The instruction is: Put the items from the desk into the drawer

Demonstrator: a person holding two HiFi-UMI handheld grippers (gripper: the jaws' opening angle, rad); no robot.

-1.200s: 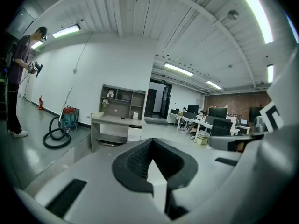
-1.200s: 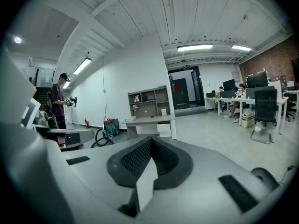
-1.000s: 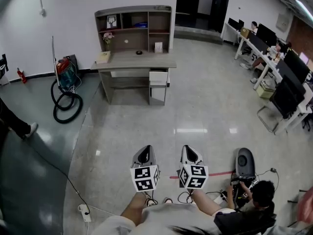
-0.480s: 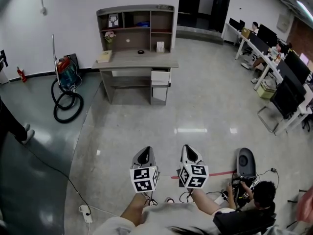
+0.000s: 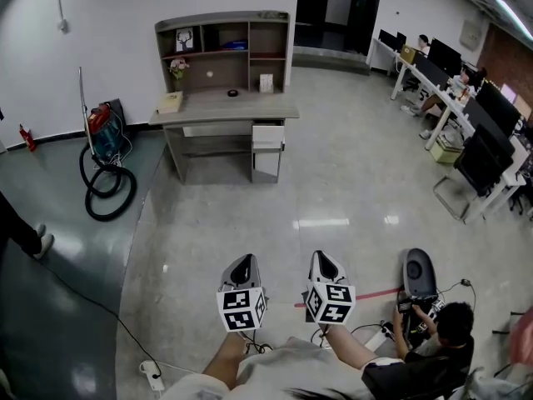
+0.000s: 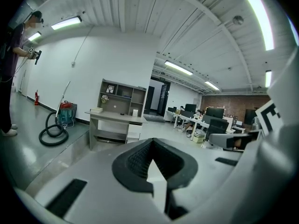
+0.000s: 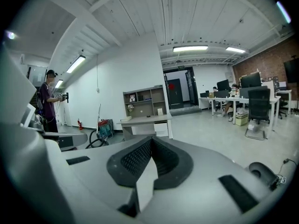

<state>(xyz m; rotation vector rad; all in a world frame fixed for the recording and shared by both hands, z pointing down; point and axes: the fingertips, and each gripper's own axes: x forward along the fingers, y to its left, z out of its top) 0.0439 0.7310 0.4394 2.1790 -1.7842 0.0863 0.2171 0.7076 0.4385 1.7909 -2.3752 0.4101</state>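
The jaws of the left gripper (image 6: 152, 143) were pressed together with nothing caught between them, and the right gripper (image 7: 150, 143) was likewise closed and empty. Both were held side by side above the floor (image 5: 333, 190), well apart from the counter (image 5: 250, 107). On the counter a pale box (image 5: 171, 101) was set at the left end, and a small dark object (image 5: 232, 92) lay near the middle. The white drawer (image 5: 268, 133) was seen under the counter's right end. A vacuum cleaner (image 5: 100, 132) was parked to the counter's left.
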